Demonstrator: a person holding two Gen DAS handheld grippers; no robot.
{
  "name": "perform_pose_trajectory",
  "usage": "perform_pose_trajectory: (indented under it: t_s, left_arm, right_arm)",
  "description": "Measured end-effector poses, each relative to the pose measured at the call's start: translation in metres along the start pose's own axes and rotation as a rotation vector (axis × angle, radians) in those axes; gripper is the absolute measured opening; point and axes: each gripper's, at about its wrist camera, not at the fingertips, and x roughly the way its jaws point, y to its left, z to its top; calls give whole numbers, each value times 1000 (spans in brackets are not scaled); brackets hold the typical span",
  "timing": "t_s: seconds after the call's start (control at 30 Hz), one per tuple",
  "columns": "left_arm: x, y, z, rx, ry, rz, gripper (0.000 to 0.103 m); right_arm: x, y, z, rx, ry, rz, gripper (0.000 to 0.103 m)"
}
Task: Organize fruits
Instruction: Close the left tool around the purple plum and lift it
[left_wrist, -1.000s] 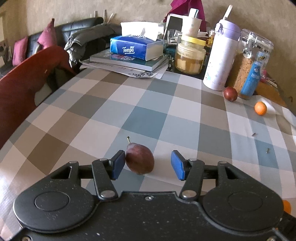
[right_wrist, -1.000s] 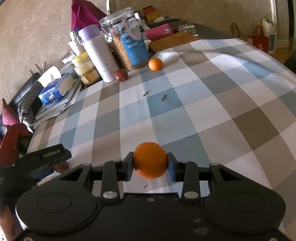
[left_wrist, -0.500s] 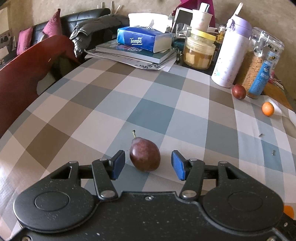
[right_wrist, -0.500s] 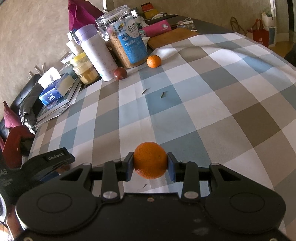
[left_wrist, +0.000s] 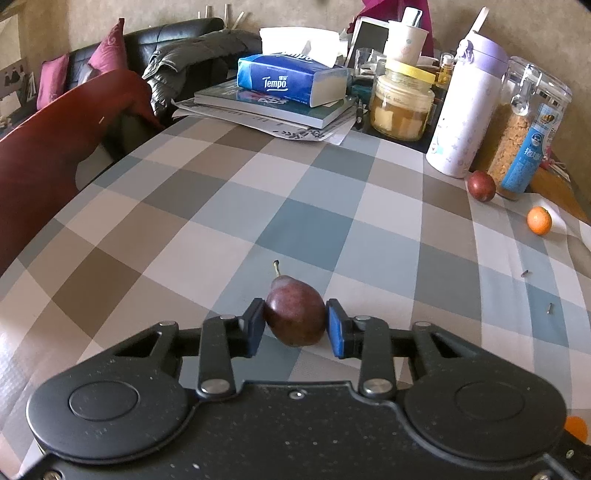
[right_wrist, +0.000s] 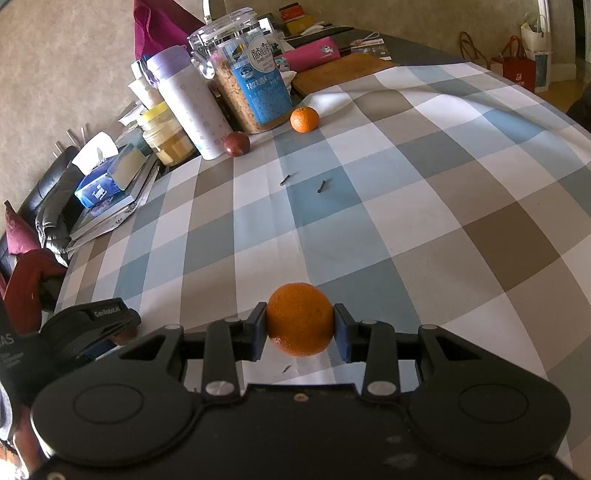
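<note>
My left gripper (left_wrist: 294, 328) is shut on a dark red plum (left_wrist: 294, 312) with a short stem, low over the checked tablecloth (left_wrist: 229, 206). My right gripper (right_wrist: 300, 330) is shut on an orange mandarin (right_wrist: 300, 318). A second plum (left_wrist: 481, 185) and a second mandarin (left_wrist: 539, 220) lie at the far right by the jars; they also show in the right wrist view, the plum (right_wrist: 236, 144) and the mandarin (right_wrist: 304, 119). The left gripper's body (right_wrist: 88, 325) shows at the left edge of the right wrist view.
Along the table's far edge stand a white bottle (left_wrist: 461, 122), a clear cereal jar (left_wrist: 524, 129), a yellow-lidded jar (left_wrist: 402, 103) and a tissue pack (left_wrist: 288, 77) on books. Two small screws (right_wrist: 303, 182) lie on the cloth. A red chair back (left_wrist: 55, 155) stands at the left.
My left gripper has closed its fingers onto the plum, which was lying loose between them. The right gripper still holds the mandarin and has barely moved.
</note>
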Motion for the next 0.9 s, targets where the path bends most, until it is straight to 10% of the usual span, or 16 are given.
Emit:
perform_pose_trajectory:
  t_s: [0.9]
  left_arm:
    - [-24, -2, -4, 35, -32, -64, 44]
  right_arm:
    - [4, -11, 6, 32, -30, -40, 38]
